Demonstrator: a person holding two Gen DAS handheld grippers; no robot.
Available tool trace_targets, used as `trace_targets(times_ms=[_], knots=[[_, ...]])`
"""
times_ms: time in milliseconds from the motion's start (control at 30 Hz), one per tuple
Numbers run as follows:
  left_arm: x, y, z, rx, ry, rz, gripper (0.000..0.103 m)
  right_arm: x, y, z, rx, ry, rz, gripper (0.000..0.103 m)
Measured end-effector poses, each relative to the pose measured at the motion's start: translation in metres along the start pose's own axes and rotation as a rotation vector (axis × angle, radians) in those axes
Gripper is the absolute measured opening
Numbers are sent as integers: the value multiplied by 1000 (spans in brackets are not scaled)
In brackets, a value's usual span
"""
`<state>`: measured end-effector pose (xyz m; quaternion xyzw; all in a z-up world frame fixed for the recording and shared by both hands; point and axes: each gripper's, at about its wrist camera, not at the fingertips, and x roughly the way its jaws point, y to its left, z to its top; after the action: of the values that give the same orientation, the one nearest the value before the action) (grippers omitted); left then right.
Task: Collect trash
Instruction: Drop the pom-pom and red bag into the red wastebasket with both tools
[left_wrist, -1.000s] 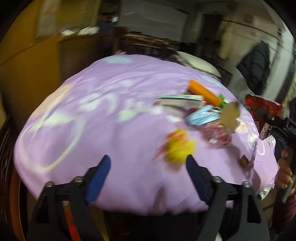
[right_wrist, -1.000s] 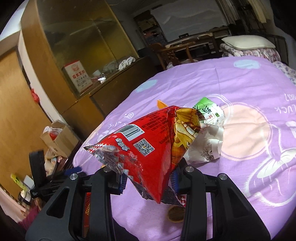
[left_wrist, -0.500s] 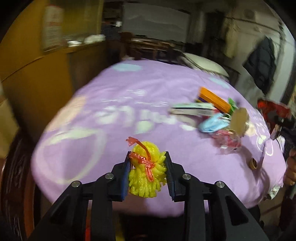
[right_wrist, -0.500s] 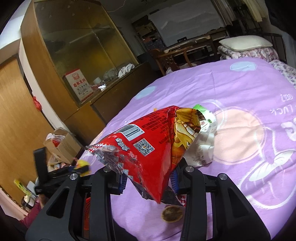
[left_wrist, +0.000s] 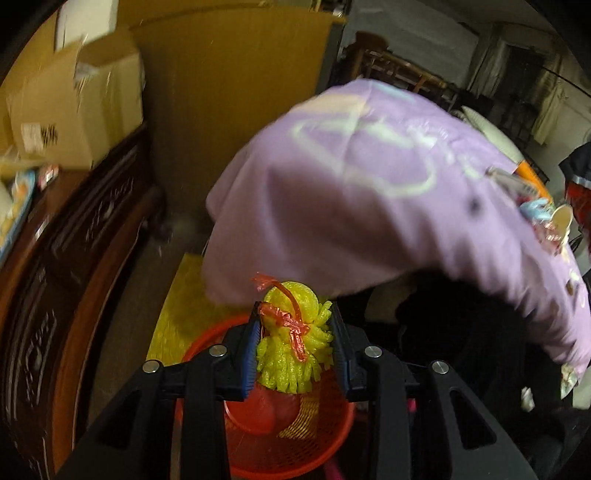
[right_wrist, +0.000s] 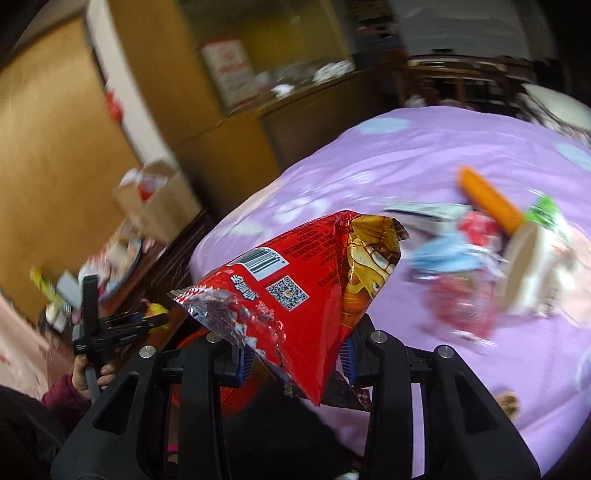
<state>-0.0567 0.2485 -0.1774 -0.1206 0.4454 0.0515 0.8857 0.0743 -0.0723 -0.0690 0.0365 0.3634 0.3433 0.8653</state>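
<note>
Left gripper (left_wrist: 295, 345) clenched on yellow foam fruit net tied with red ribbon (left_wrist: 291, 343), above round red plastic mesh basket (left_wrist: 295, 439) at 6 o'clock, right gripper (right_wrist: 295, 360) grasping crinkled red foil snack bag (right_wrist: 306, 291), purple bedsheet (right_wrist: 424, 166) at 2 o'clock.

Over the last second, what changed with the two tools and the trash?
The left tool closed on the yellow foam net that lay on the purple bedsheet, lifted it and swung it off the bed; it now hangs above the red basket. The right tool swung too, toward the bed's edge. Unchanged: its grip on the red snack bag, and the trash pile on the bed.
</note>
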Motion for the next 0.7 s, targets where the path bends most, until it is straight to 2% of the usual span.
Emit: trace_targets(times_ms=[167,200,267,300,333,433,700], knots=[[24,24,-26,-23,39,7,35,46,61,5,-116,106,44,39],[27,26,-30,-25,43,7,38,55,71,5,-134,126,55,39],[34,32,-37,-25,55,13,55,72,88,3,-169,163,76,39],[36,36,-39,-34,56,22,70,79,95,2,-183,179,84,39],[37,40,-42,-43,51,25,77,88,103,2,-198,197,93,39],[37,52,-46,-78,48,22,87,109,118,1,-222,241,116,39],[24,88,-49,-159,-14,120,93,155,133,-7,-241,360,163,39]])
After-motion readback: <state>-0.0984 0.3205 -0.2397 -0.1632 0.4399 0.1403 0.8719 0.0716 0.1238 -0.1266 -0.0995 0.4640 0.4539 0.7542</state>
